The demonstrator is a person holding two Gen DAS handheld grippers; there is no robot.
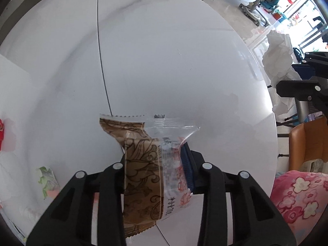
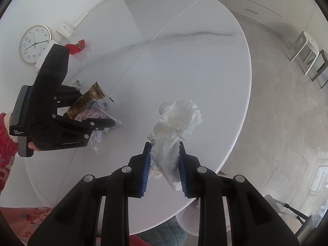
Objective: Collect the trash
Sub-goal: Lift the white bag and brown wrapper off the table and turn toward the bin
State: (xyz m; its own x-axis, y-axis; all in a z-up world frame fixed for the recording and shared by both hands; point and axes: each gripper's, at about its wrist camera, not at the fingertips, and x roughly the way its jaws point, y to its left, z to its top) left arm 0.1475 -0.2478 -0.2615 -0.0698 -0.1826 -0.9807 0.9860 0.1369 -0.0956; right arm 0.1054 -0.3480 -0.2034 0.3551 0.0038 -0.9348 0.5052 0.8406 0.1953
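The wrapper [image 1: 147, 162] sat right in my left claw [image 1: 155, 168] — brown-printed half to one side, clear half to the other, its long axis running straight out along the fingers, serrated end pointing away over the table [image 1: 164, 61]. The jaws were clamped on it across its short width; the blue pad [image 1: 187, 164] on one side pressed into the clear film. In the right view the same wrapper [image 2: 90, 106] hung between those black fingers just above the tabletop, so I judged it lifted, or near enough.

The tissue [image 2: 174, 127] was in my right claw [image 2: 165, 164] — a crumpled white wad, pinched at its lower end between both blue pads, the bulk of it billowing out past the tips. That claw hung near the table's edge, closer to the floor side than the left one.

Still lying loose: a red scrap [image 2: 75, 48] beside the clock [image 2: 35, 43], and a green-and-white scrap [image 1: 46, 179] off to the side of my left claw — the left was plainly the nearer hand to both.

Containers — I saw no bin or bag in either view, so where these two pieces should go I couldn't tell.
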